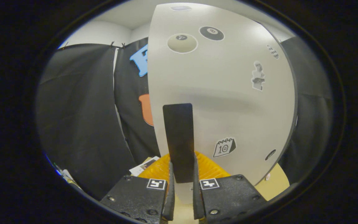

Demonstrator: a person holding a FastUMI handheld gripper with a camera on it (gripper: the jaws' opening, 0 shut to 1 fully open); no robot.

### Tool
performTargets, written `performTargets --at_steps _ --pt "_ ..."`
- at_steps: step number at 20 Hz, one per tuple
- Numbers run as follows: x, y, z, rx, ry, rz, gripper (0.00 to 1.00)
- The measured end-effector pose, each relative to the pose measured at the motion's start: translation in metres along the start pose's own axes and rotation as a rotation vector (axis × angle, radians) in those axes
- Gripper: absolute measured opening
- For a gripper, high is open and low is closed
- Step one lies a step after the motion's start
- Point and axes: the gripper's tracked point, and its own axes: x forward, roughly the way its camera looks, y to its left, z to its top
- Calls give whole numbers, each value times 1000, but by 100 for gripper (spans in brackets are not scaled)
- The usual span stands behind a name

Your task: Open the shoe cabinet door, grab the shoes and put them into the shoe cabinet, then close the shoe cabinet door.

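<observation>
the gripper (181,174) has its fingers (169,186) pinching the lower end of a flat black upright strip handle (179,137), which is mounted on the white, sticker-dotted shoe cabinet door (228,102). the door stands just ahead, its left edge against the black cloth wall (79,124). whether it is being pulled open or pushed shut cannot be told from here, and the shoes cannot be made out.

the grip is the weak spot. the fingers hold only the bottom tip of the handle, so a pull that is not straight along the door's swing would likely let the smooth strip slide out from between them. a hinged door moves on an arc; if the hand draws in a straight line instead, the handle may twist in the pinch. an orange ribbed thing (157,169) and some papers (141,168) lie low beside the fingers on the pale worktop (275,183), and a low sweep could knock them.
</observation>
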Motion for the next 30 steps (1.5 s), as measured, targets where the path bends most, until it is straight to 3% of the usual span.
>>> performTargets --at_steps 7,16,25,30 --pt "-103 -38 -22 -1 -4 25 25" --pt "-208 -115 -42 -16 -11 -16 18" --pt "-262 -229 -39 -85 -7 -156 4" --pt "-272 -281 -36 -72 -3 -186 4"
